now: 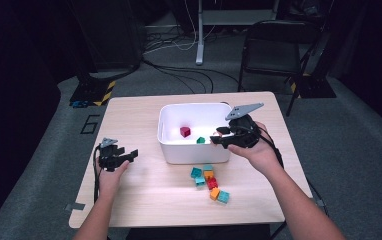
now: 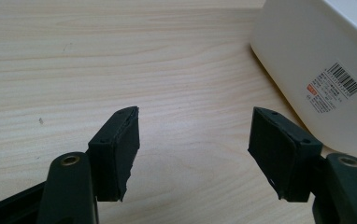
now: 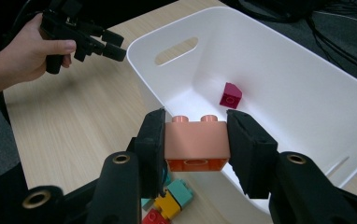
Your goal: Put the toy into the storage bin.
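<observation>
The right gripper (image 3: 195,140) pinches an orange brick (image 3: 196,144) (studs up) at lower centre of its own view, over the near rim of the white bin (image 3: 279,60). A magenta brick (image 3: 231,95) lies inside. At upper left, the left gripper (image 3: 113,44) stands spread, empty, above the table (image 3: 74,121).

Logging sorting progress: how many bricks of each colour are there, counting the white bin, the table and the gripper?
Teal bricks: 4
Orange bricks: 3, one held
Red brick: 1
Maroon brick: 1
Green brick: 1
Total: 10, roughly; the loose ones show small.
</observation>
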Tool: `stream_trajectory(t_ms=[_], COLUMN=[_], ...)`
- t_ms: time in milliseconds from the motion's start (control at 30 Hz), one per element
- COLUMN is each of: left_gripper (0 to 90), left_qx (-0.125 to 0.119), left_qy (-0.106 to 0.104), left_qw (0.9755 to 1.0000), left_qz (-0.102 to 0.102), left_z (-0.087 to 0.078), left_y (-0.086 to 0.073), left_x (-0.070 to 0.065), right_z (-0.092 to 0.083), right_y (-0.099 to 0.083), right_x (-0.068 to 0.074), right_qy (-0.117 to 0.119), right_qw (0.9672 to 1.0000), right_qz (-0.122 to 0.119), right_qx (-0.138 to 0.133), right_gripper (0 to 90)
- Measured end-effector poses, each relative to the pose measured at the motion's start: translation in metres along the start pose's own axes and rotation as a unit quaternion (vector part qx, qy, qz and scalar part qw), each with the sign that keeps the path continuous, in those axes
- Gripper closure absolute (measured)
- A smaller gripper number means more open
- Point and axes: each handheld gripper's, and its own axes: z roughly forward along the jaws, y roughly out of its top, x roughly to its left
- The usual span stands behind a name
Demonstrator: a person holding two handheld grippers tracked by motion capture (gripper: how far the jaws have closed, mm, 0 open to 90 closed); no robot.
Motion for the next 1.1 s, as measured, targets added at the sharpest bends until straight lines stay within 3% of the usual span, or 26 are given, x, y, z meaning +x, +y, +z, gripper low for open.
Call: stream_trajectory(t_ms=[500,1100], left_gripper=[33.3,33.3], left_qx=[0.0,-0.003], left_qy=[0.0,0.0], left_qw=[1.0,1.0], left_qz=[0.001,-0.004], left_z=[-0.001,-0.002], left_y=[0.0,0.0], left_x=[0.002,0.002], right_z=[0.025,0.075], right_y=[0.033,0.055], right_x=[-0.009,-0.027], right_qy=[-0.006,-0.017], right_qw=[0.9999,0.9998], right_qz=[0.002,0.005], right_qx=[-0.012,-0.005], right_gripper=[58.2,58.2])
